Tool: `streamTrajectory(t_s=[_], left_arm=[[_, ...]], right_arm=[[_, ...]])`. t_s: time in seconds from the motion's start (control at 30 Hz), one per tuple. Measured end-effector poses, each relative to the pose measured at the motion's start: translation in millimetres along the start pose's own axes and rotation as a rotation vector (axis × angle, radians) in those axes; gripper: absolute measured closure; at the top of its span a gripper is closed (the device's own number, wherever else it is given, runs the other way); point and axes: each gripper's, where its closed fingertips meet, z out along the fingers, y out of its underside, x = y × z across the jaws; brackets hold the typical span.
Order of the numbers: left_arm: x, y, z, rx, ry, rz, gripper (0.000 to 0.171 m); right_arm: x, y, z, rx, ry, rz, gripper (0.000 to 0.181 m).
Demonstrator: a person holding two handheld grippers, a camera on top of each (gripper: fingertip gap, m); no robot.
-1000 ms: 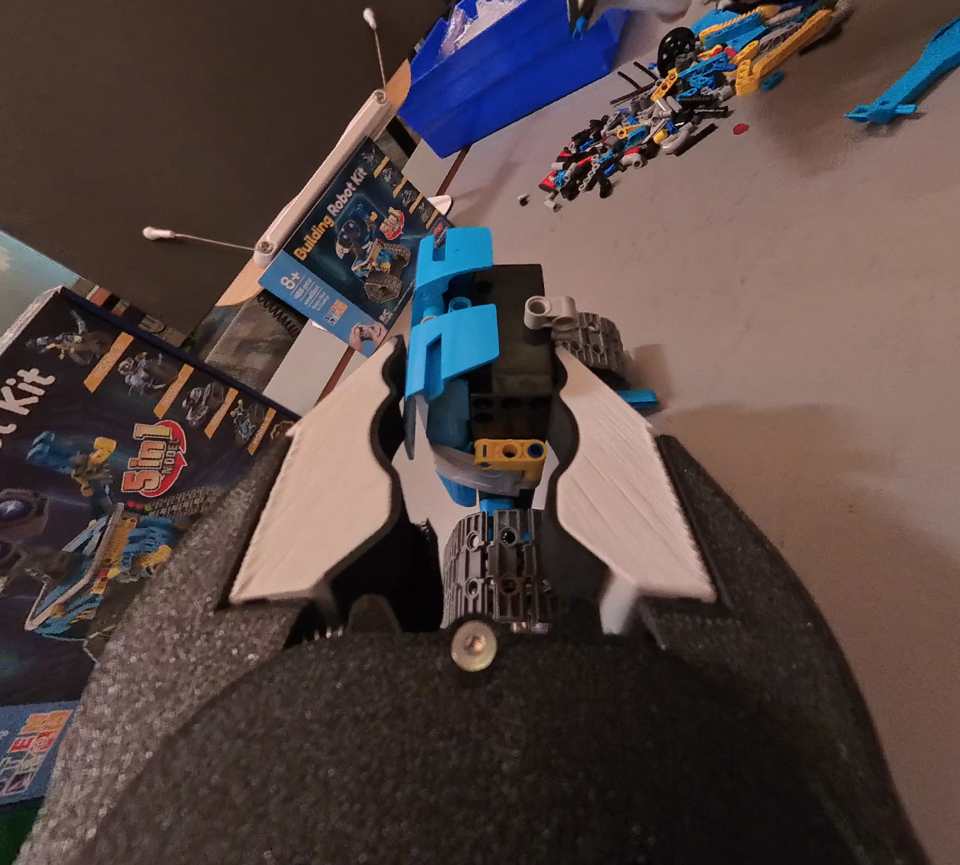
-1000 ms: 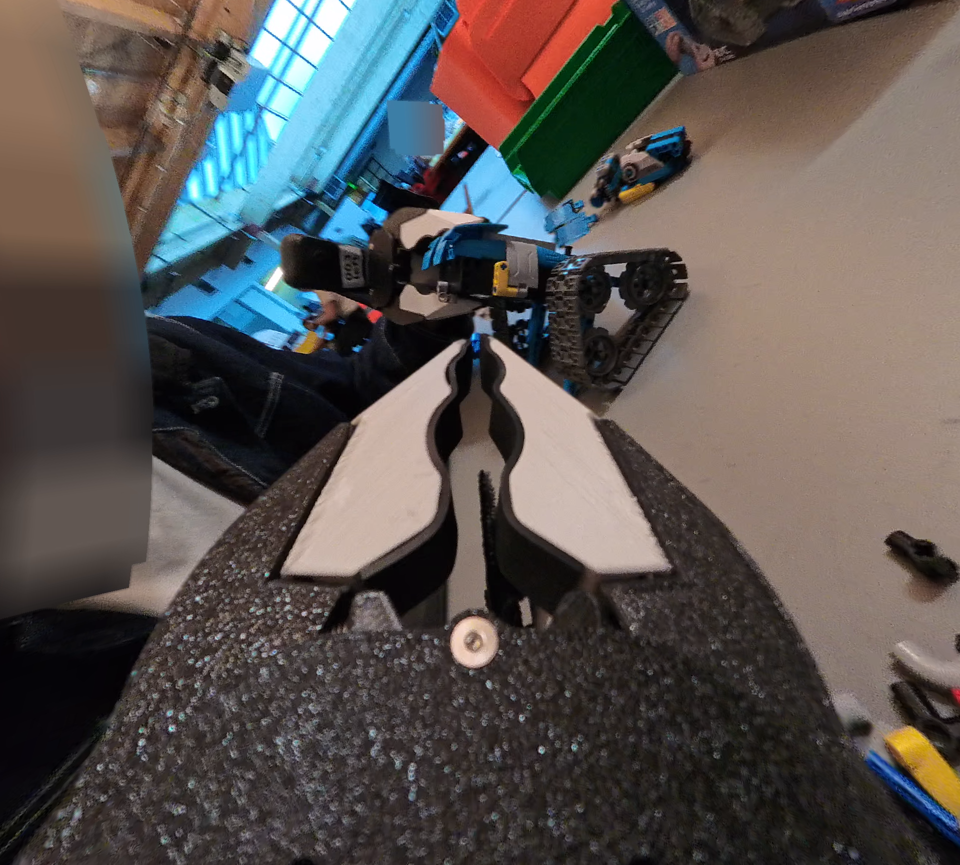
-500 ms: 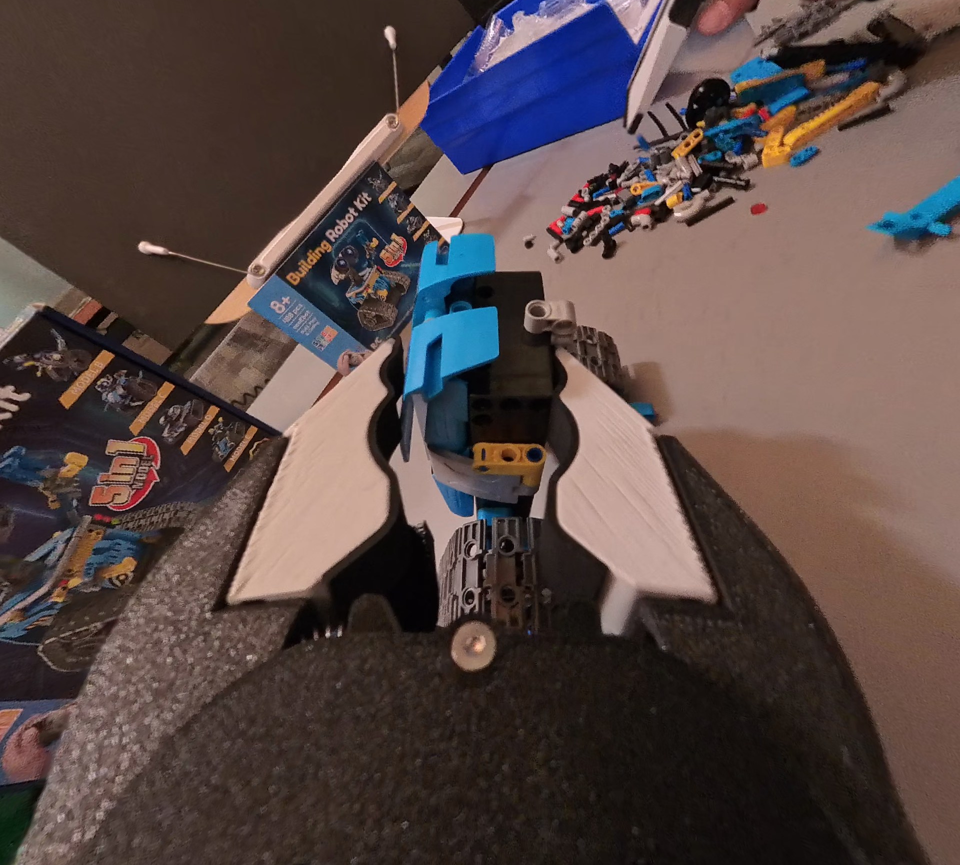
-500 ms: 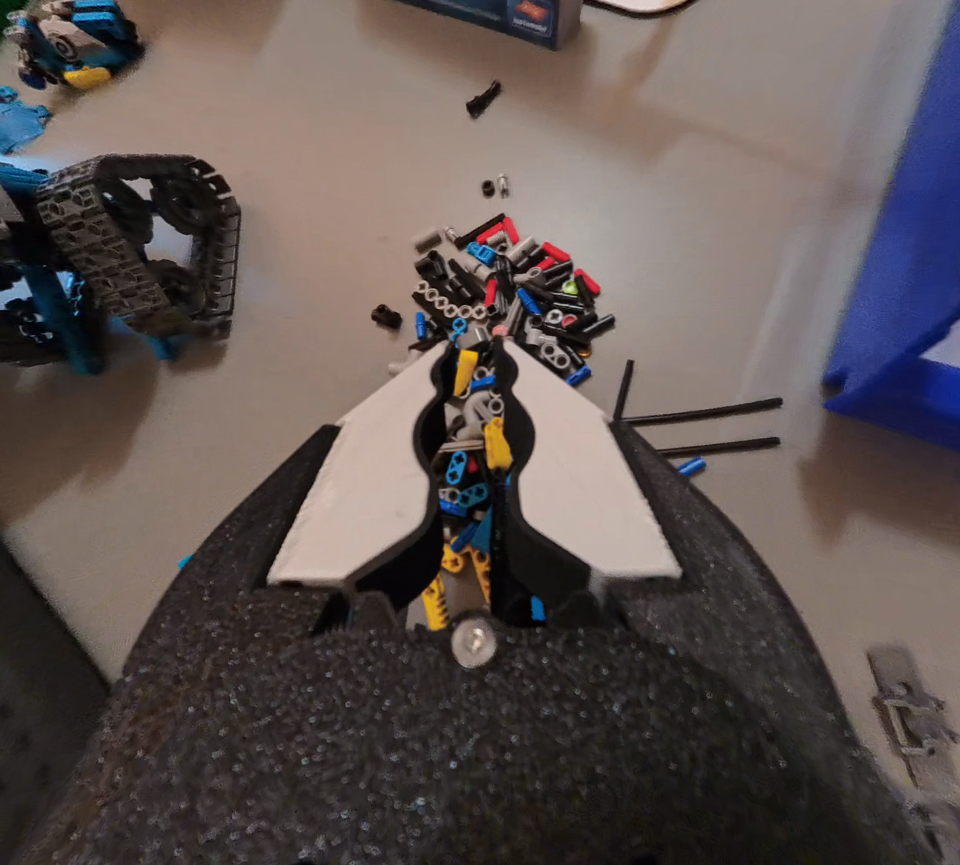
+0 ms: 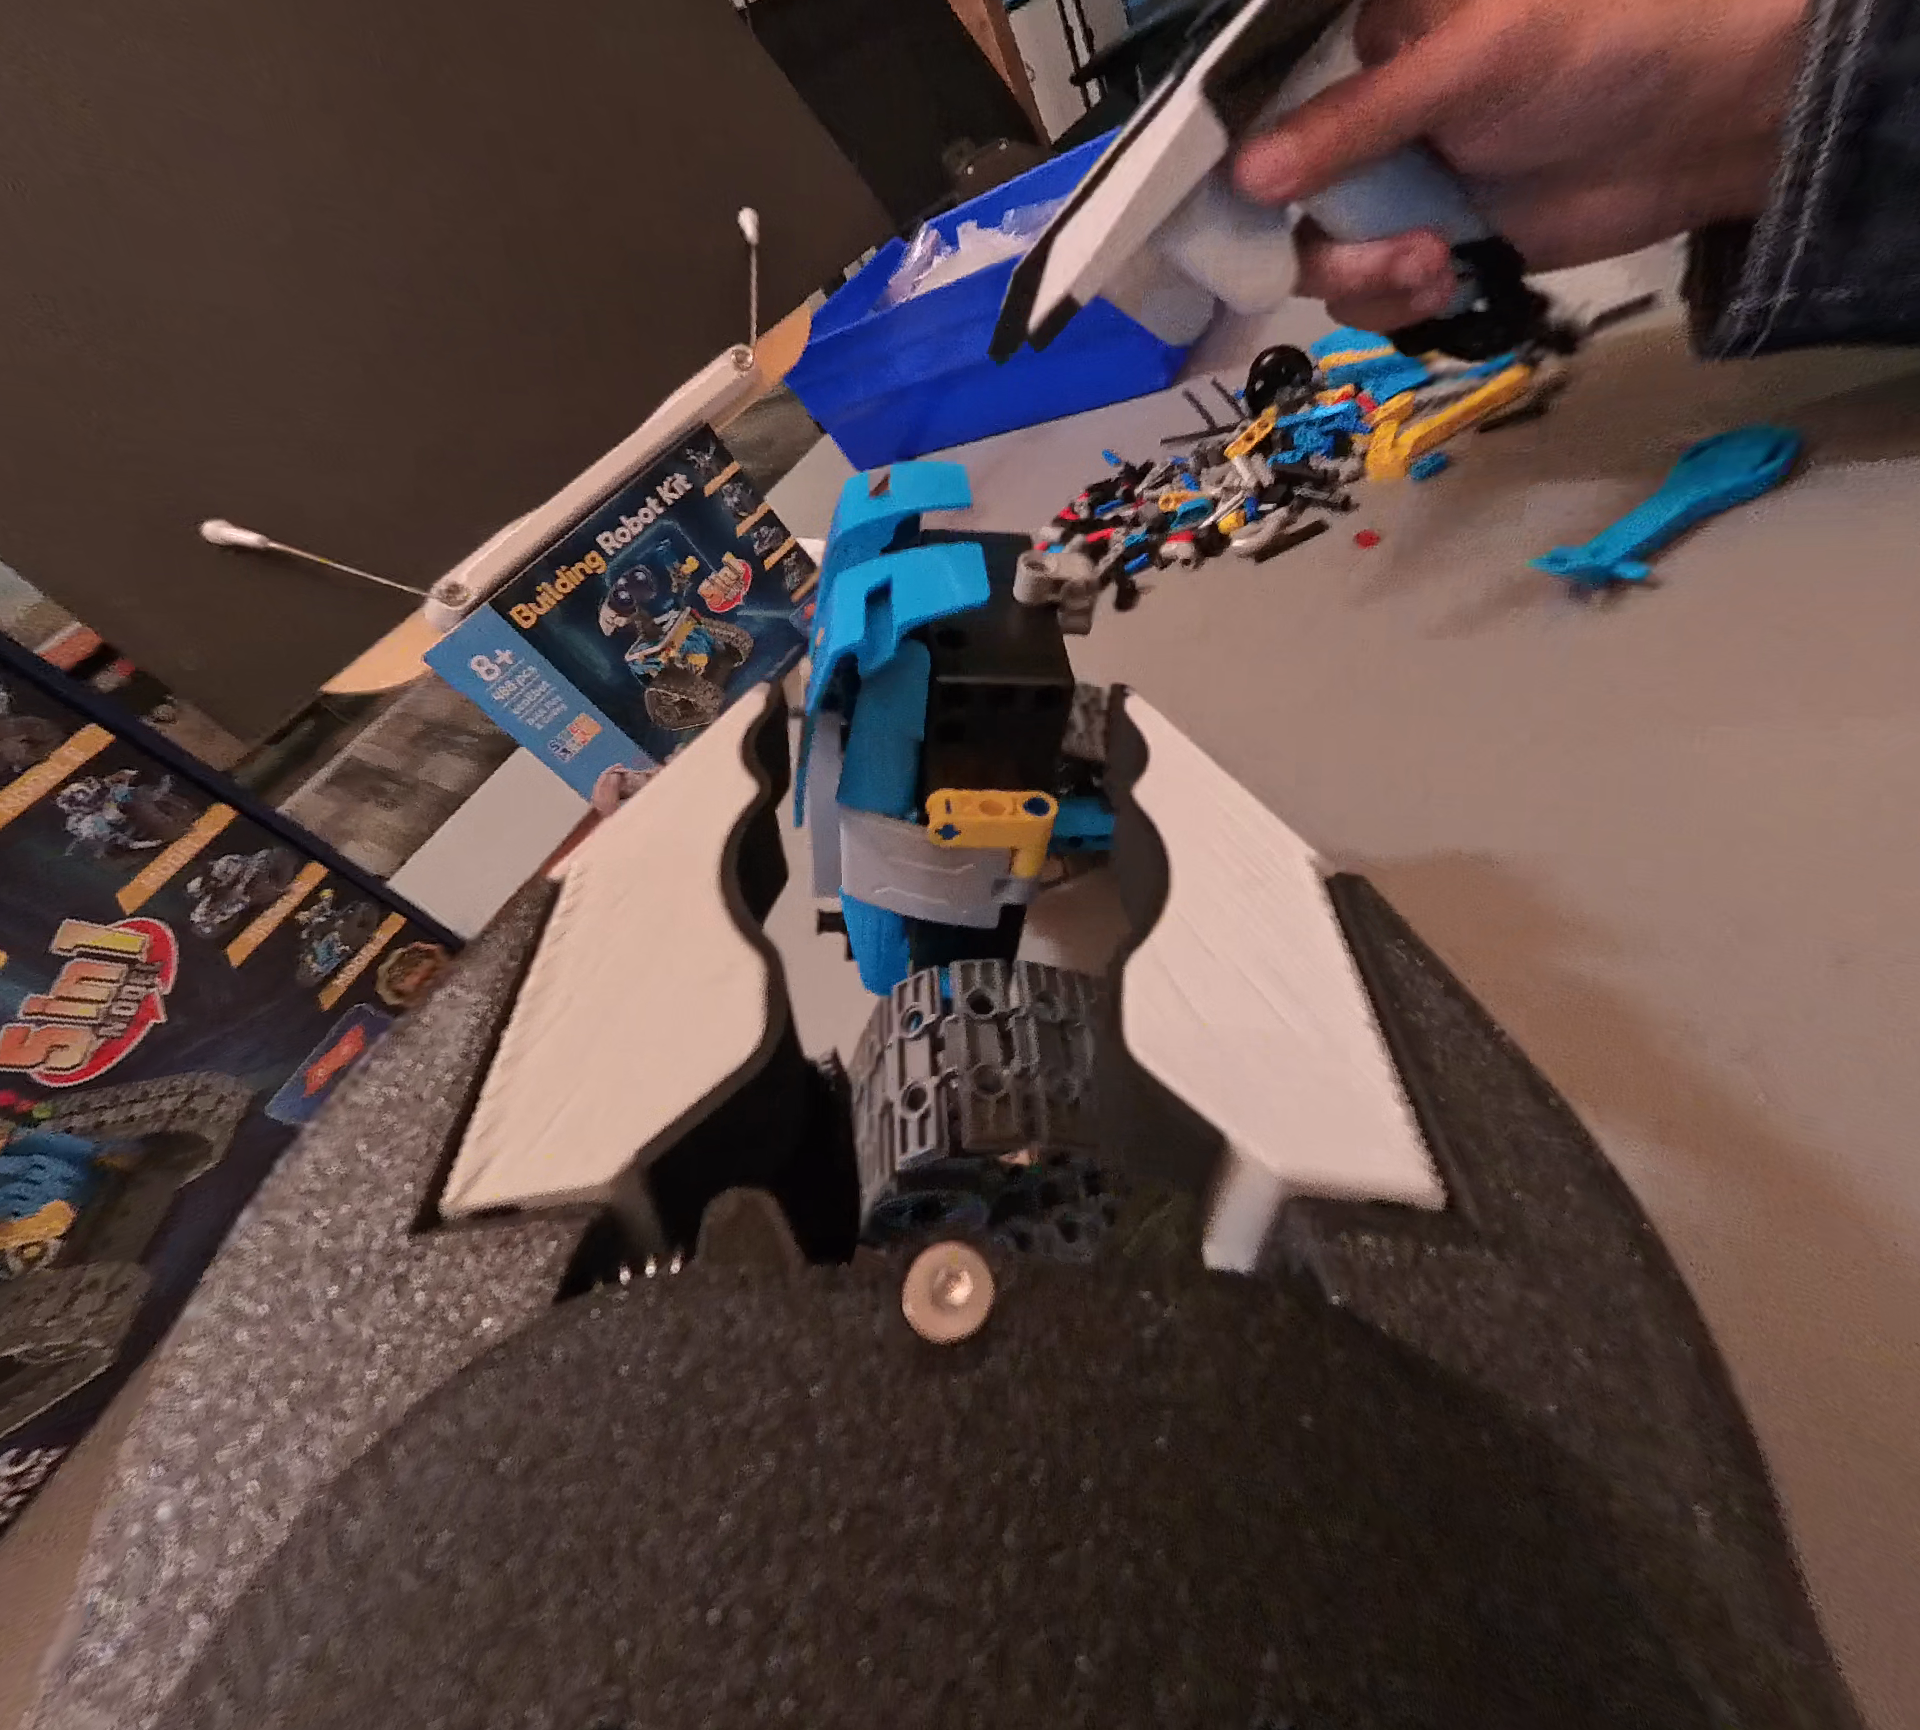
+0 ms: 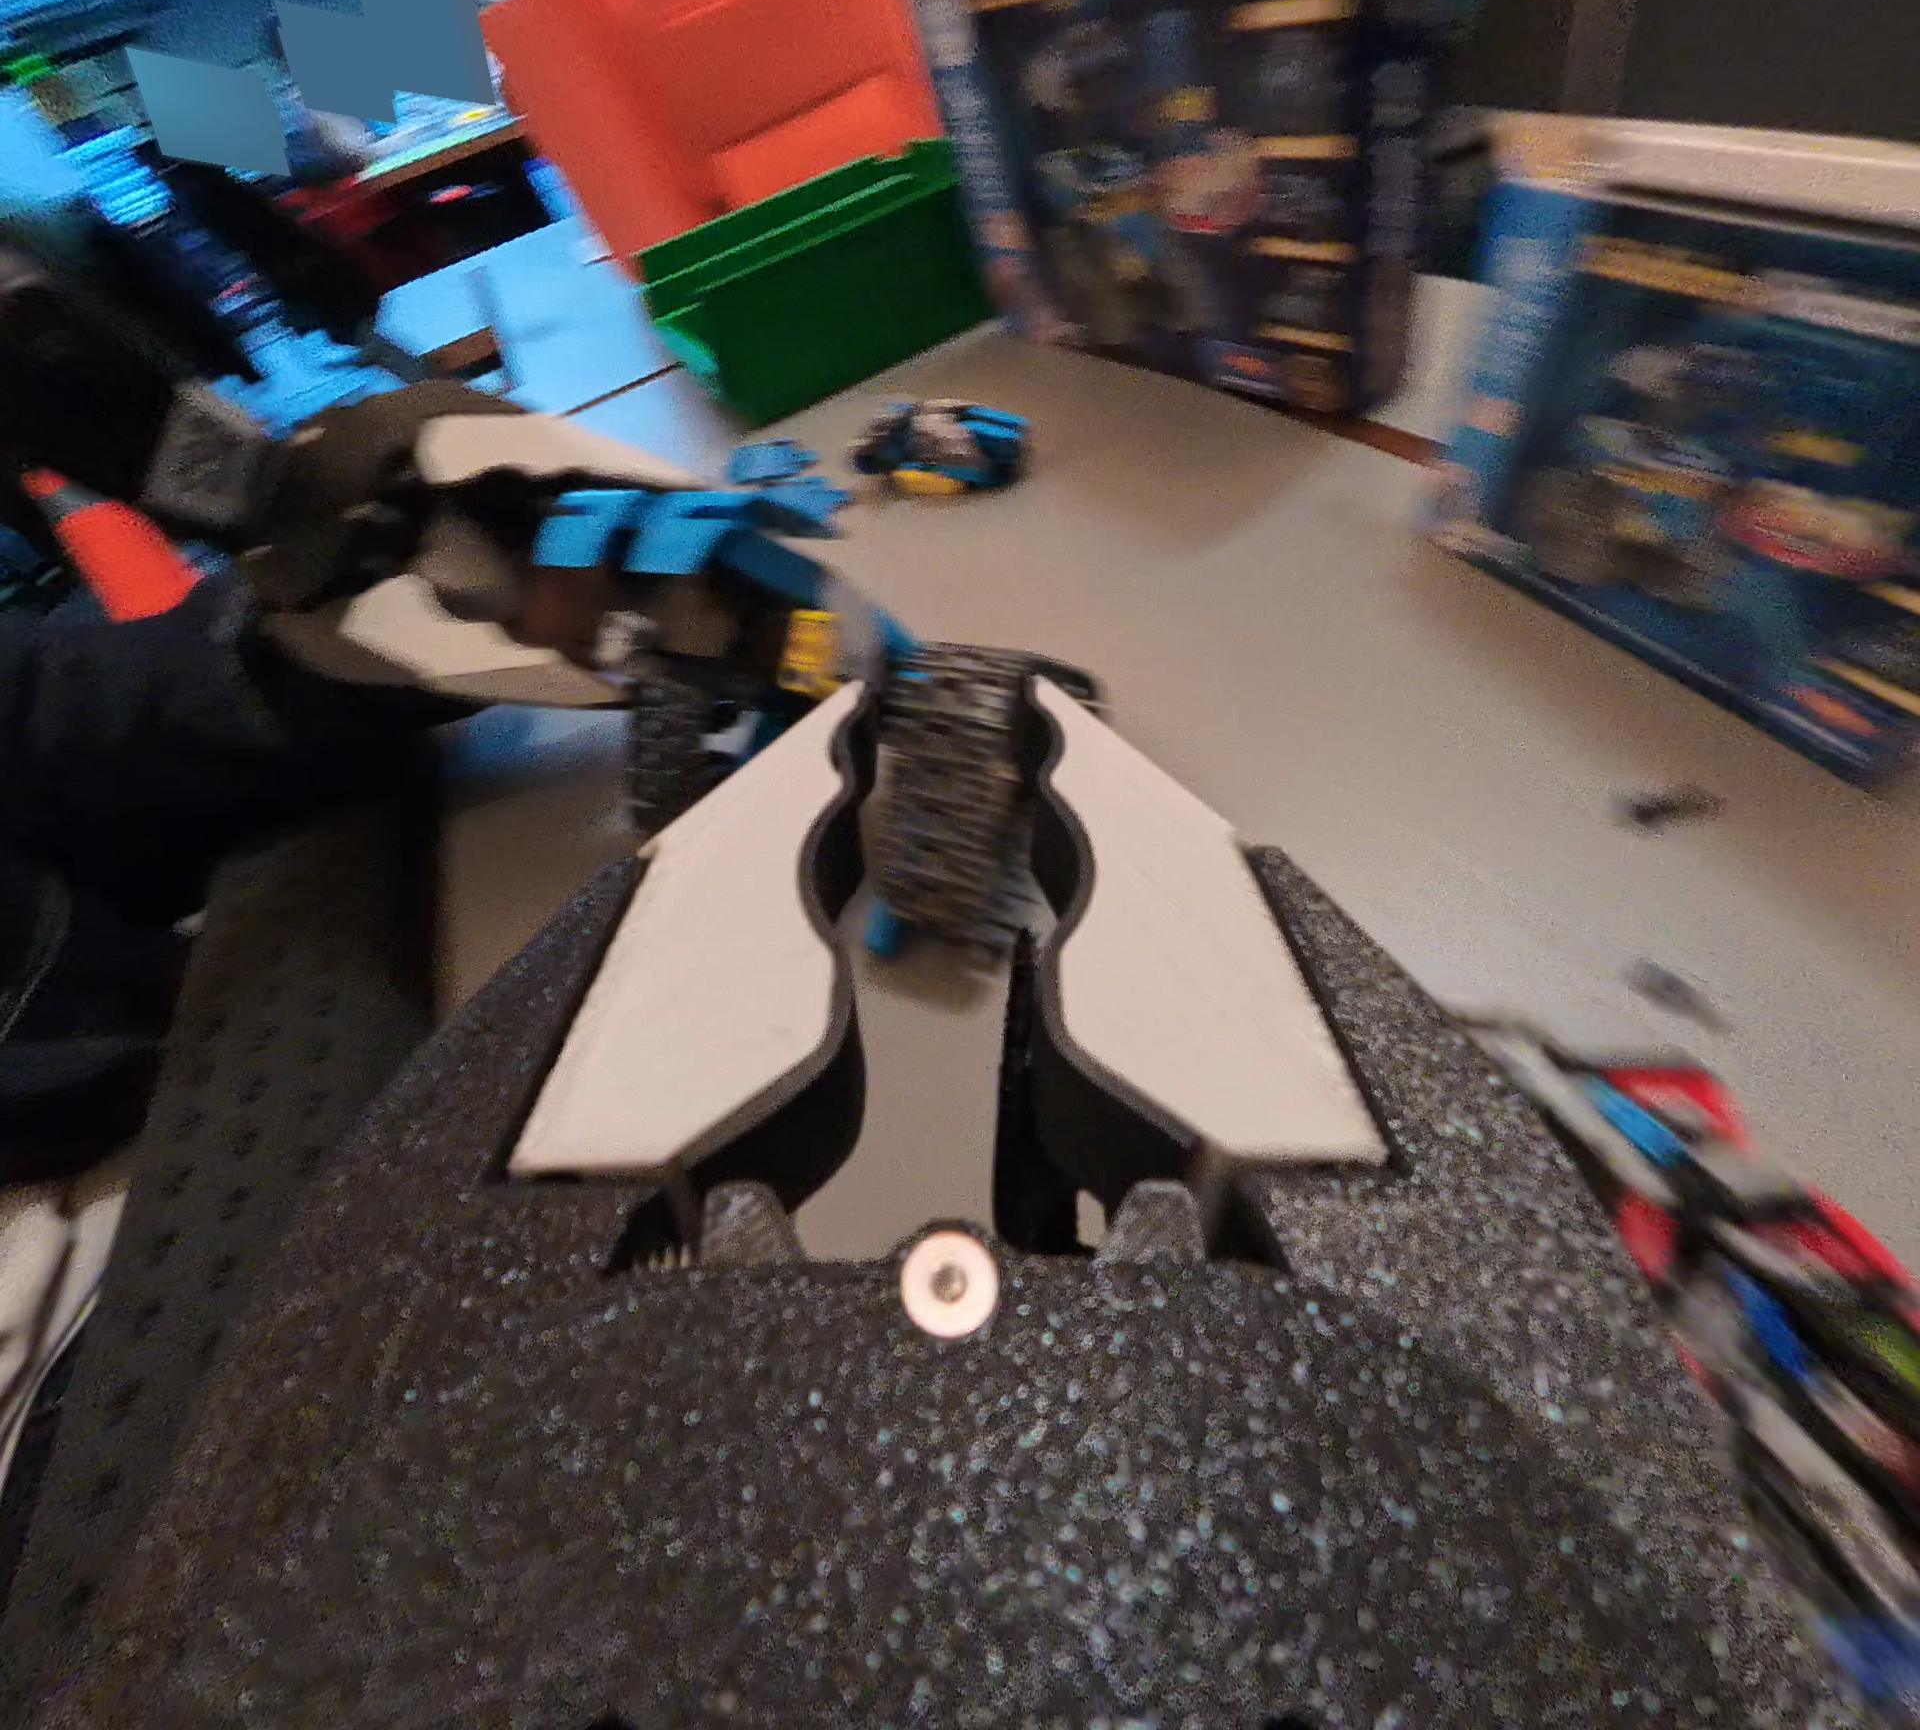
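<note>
A blue, black and yellow tracked robot model (image 5: 987, 672) stands on the grey table (image 5: 1507, 849) between the fingers of my left gripper (image 5: 948, 693). The jaws are open. A narrow gap shows between each pad and the model. In the right wrist view the left gripper (image 6: 582, 568) sits around the model's blue top (image 6: 675, 527). My right gripper (image 6: 948, 691) is open with nothing in it. The model's dark track (image 6: 945, 797) shows beyond its fingertips, blurred. The left wrist view shows the right gripper (image 5: 1023, 330) in a hand (image 5: 1558, 91), raised over the blue bin, apart from the model.
A pile of small loose pieces (image 5: 1247, 475) and a flat blue piece (image 5: 1683, 506) lie past the model. A blue bin (image 5: 935, 392) stands behind them. Kit boxes (image 5: 623, 610) (image 5: 156, 1005) stand to the left. A small blue-yellow model (image 6: 940, 449), an orange bin (image 6: 727, 49) and a green bin (image 6: 831, 278) are farther off. Spacing between my two grippers at the tips: around 12 cm.
My left pads have spread off the model, which they pressed before. My right gripper was shut, opened over the loose pile, then swung back toward the model and opened wider.
</note>
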Motion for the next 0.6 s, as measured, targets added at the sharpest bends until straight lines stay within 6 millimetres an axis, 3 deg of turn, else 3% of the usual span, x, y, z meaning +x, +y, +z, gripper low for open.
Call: streamTrajectory(t_s=[0.07, 0.13, 0.27, 0.33, 0.53, 0.6], left_arm=[[-2.2, 4.1, 1.2, -0.012, -0.015, 0.019, 0.117], [-3.3, 4.5, 2.1, -0.011, -0.023, 0.022, 0.12], [-5.9, 5.4, 3.3, -0.029, -0.046, 0.026, 0.12], [-8.2, 6.2, 4.8, -0.047, -0.072, 0.025, 0.121], [-9.9, 6.7, 8.3, -0.078, -0.134, 0.046, 0.123], [-10.6, 7.1, 8.4, -0.082, -0.141, 0.046, 0.122]], right_arm=[[-47.8, 3.2, 27.9, 0.016, -0.113, -0.076, 0.154], [-68.3, 0.1, 41.9, 0.079, -0.074, -0.102, 0.155], [-70.7, -6.4, 48.1, 0.159, 0.134, -0.166, 0.152], [-67.4, -3.3, 47.9, 0.141, 0.209, -0.19, 0.161], [-70.7, 8.2, 60.5, 0.101, 0.269, -0.187, 0.156], [-70.4, 7.4, 62.6, 0.096, 0.287, -0.207, 0.164]])
